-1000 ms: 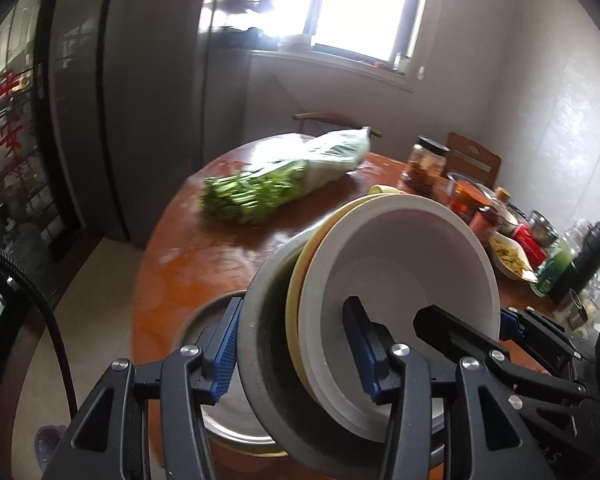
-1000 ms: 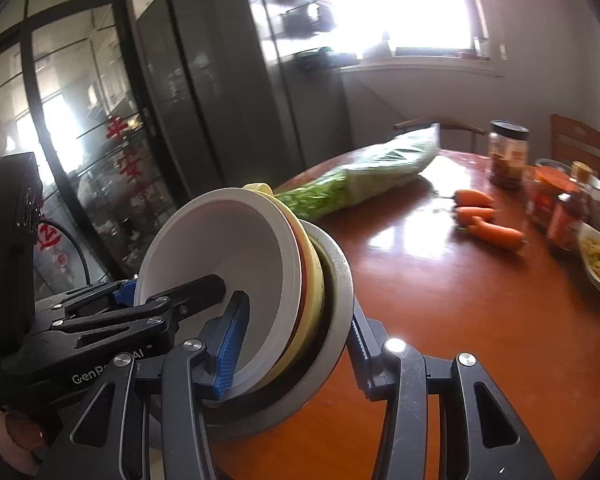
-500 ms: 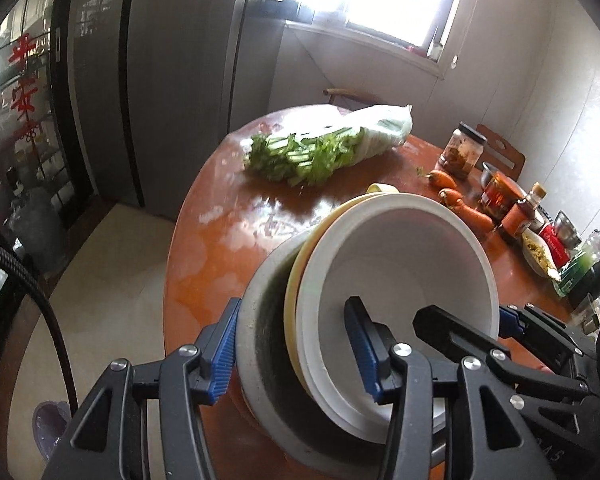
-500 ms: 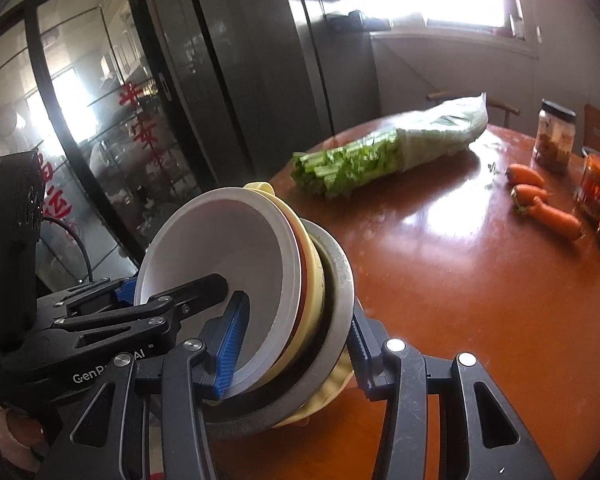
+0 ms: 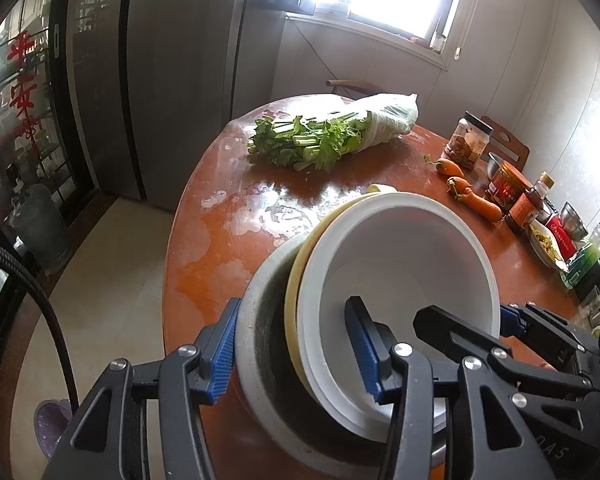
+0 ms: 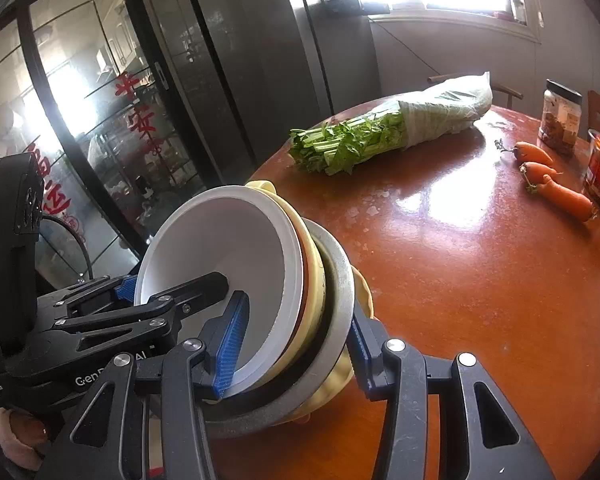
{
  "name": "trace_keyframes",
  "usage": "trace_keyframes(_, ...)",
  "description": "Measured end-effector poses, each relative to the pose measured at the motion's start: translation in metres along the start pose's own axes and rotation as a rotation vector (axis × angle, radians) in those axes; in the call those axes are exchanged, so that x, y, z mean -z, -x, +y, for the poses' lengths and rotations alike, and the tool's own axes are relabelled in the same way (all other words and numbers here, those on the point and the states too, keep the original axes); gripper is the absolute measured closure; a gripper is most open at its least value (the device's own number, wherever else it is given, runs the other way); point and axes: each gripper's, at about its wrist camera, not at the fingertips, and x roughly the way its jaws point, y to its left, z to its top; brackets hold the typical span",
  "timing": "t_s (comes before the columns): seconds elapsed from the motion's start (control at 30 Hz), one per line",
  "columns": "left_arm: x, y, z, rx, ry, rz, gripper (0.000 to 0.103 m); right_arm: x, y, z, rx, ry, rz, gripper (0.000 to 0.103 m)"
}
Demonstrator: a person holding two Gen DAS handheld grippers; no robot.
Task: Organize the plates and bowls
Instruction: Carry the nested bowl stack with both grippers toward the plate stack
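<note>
Here, left wrist view: left gripper [image 5: 296, 354] pinches the rim of a tilted stack of bowls [image 5: 396, 276], white one innermost, grey outermost, over the brown desk [image 5: 228, 216] w/ bagged greens [image 5: 328, 136] beyond. Right wrist view: right gripper [image 6: 296, 346] clamps the same stack's opposite rim; carrots [image 6: 556, 188] lie well apart.

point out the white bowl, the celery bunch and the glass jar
white bowl [image 5: 400, 256], left wrist view, bare inner wall
celery bunch [image 6: 352, 140], right wrist view, green leafy end
glass jar [image 5: 469, 142], left wrist view, side of the jar below the lid
</note>
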Motion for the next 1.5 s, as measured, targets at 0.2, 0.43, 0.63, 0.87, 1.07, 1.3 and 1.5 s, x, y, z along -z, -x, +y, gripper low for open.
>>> trace_keyframes(0.2, 0.001, -0.001, -0.001, -0.005, -0.007, -0.001, 0.052, 0.000, -0.003, -0.001, -0.001, -0.002, 0.009, 0.054)
trace_keyframes(0.43, 0.001, -0.002, 0.000, -0.003, -0.001, -0.003, 0.051, 0.001, -0.006, -0.001, 0.005, 0.003, 0.016, 0.054)
trace_keyframes(0.63, 0.001, -0.006, 0.001, 0.001, -0.003, 0.003, 0.050, 0.002, -0.007, 0.000, 0.012, 0.011, 0.014, 0.053)
trace_keyframes(0.87, 0.002, -0.004, 0.002, 0.006, 0.001, 0.001, 0.047, 0.000, -0.004, -0.002, 0.023, 0.009, 0.003, 0.053)
trace_keyframes(1.07, 0.001, 0.000, 0.005, 0.009, 0.009, -0.010, 0.043, -0.002, 0.003, -0.002, 0.043, 0.016, -0.020, 0.053)
trace_keyframes(1.3, -0.001, 0.007, 0.008, 0.006, 0.018, -0.027, 0.037, -0.002, 0.010, -0.003, 0.052, 0.009, -0.036, 0.048)
trace_keyframes(1.5, -0.002, 0.010, 0.014, -0.002, 0.032, -0.034, 0.033, -0.003, 0.014, -0.005, 0.051, -0.005, -0.040, 0.041)
